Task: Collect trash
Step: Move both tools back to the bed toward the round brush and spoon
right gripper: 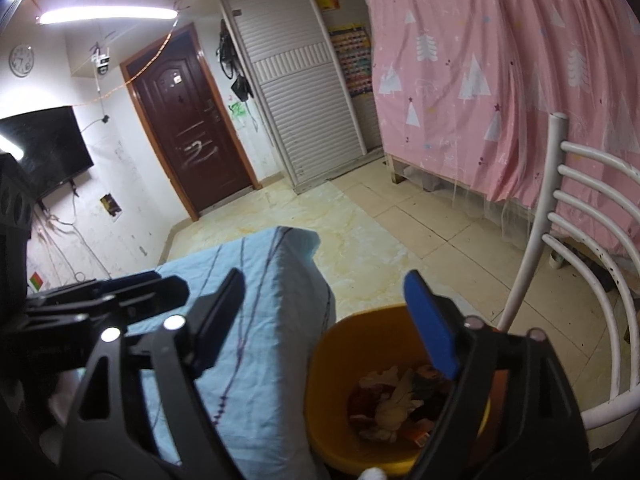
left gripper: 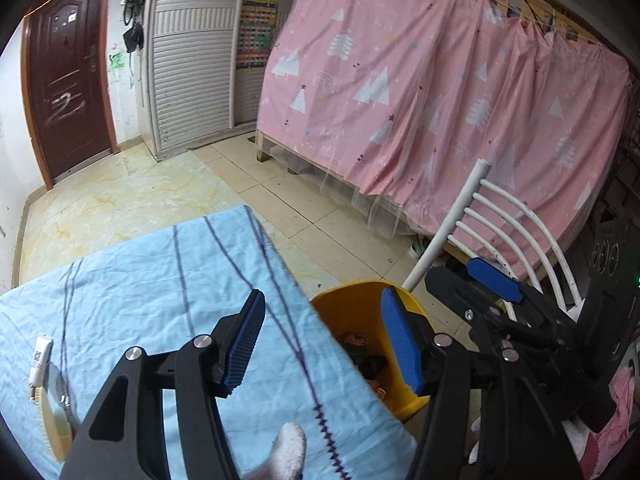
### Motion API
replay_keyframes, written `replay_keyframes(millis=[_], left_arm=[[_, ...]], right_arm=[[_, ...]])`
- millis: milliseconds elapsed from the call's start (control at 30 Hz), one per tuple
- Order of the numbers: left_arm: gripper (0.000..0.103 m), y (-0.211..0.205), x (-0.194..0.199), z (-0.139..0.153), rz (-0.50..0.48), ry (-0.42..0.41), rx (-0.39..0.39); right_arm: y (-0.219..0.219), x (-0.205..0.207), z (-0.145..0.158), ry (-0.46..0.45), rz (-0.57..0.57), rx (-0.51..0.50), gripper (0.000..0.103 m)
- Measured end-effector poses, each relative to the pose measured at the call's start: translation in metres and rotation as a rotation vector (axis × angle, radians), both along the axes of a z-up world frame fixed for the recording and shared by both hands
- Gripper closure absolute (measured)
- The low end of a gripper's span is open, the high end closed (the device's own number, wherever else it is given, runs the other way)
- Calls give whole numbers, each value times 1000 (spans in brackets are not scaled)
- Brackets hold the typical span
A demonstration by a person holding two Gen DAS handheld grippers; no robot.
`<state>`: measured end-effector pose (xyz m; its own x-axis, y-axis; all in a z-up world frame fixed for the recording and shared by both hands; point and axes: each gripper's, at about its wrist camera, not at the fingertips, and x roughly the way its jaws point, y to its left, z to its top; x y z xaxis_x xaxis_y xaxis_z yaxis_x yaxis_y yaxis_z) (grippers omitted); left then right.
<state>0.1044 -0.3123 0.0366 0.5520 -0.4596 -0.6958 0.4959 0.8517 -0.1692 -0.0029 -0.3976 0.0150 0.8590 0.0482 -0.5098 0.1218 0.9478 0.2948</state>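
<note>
My left gripper (left gripper: pixel 322 340) stands open with nothing between its blue pads. It hangs over the right edge of the table with the light blue cloth (left gripper: pixel 140 300), partly above a yellow bin (left gripper: pixel 356 300). The bin (right gripper: pixel 340 344) stands on the floor beside the table and holds crumpled paper and wrappers (right gripper: pixel 396 400). My right gripper (right gripper: pixel 326 320) is wide open and empty above the bin's rim. It also shows in the left wrist view, right gripper (left gripper: pixel 476 284) just right of the bin. A small white tube (left gripper: pixel 40 356) and a brush (left gripper: pixel 52 424) lie on the cloth at the left.
A white metal chair (right gripper: pixel 560 240) stands right of the bin. Behind it a pink curtain (left gripper: pixel 440 100) covers a bed frame. A dark door (right gripper: pixel 192 120), a slatted wardrobe (right gripper: pixel 304 92) and a wall TV (right gripper: pixel 44 148) line the far walls. Tiled floor (left gripper: pixel 300 200) lies between.
</note>
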Motion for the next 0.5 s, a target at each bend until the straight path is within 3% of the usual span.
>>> replay_keyframes(millis=[133,500], left_arm=[[51,23,1,4,29,-10,-15],[46,84,-2,11,121,-33,-48]], right_arm=[[14,3,6,-7,24,0,10],[54,11,19,-11,76,-42,8]])
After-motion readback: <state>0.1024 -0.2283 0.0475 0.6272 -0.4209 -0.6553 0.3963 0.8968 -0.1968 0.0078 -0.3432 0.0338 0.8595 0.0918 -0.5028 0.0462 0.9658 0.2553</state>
